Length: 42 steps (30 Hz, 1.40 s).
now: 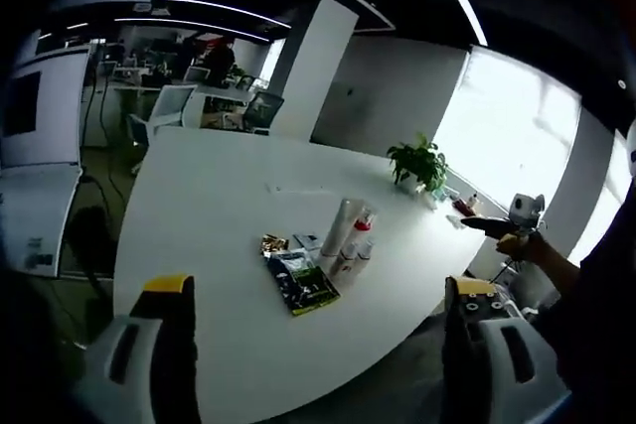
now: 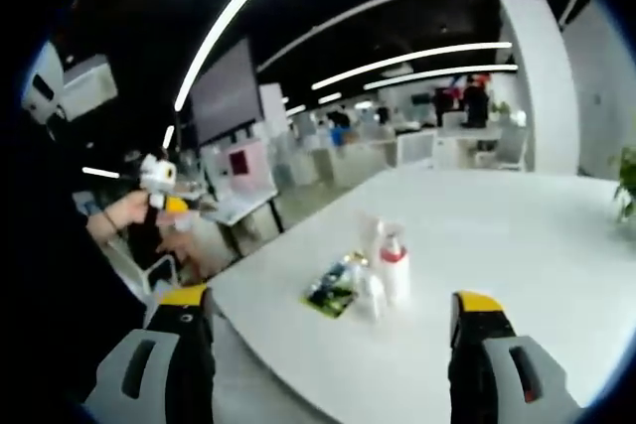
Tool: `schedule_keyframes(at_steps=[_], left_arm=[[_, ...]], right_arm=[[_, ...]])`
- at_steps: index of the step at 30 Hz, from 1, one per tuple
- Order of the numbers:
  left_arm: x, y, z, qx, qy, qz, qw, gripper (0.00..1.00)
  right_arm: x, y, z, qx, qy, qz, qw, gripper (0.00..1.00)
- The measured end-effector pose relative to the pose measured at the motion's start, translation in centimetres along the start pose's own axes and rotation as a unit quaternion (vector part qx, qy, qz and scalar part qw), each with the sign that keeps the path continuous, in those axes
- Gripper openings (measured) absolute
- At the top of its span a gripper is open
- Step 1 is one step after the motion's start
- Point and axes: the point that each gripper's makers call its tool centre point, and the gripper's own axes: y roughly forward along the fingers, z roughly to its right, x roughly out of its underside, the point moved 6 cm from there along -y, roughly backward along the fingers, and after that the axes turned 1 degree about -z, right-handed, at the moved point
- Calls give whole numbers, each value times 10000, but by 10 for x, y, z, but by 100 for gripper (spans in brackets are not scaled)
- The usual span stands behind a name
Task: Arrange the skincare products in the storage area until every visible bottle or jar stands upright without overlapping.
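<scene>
Both tools wait, open and empty

The left tool [image 1: 318, 290] and right tool [image 2: 333, 305] hang back from the bottles [image 1: 350, 237], bunched mid-frame on the white tabletop [image 1: 219, 206] beside a dark packet [image 1: 303, 282].

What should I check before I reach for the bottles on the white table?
1. Left gripper open, holding nothing: ok.
2. Right gripper open, holding nothing: ok.
3. Bottles in view of both cameras: ok.
4. Every bottle upright: cannot tell; the cluster is far and small.
5. Dark packet lies flat on the table beside the bottles: ok.
6. Grippers within reach of the bottles: not ok, both are well back from the table edge.
</scene>
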Motion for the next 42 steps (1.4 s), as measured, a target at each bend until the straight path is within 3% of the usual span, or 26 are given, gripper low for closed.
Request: schedule_keyframes(at_steps=[12,19,26,28,42], left_arm=[[-9,36,-4,244,-317,-69,9992,94],[-2,65,-13,136,-604,-464,9970,91],[-1,103,-17,117,-443,-864,9952,86],[4,119,-20,97,-389,-1167,9924,86],[8,186,-35,82,-390,-1608,9862,78]], right_arm=[[4,2,5,10,172,-39,9998,99],[8,10,13,-6,308,-73,9995,99],[17,13,20,19,432,-127,9990,99],[19,14,23,42,454,-161,9988,99],[23,21,51,286,735,-134,9968,99]])
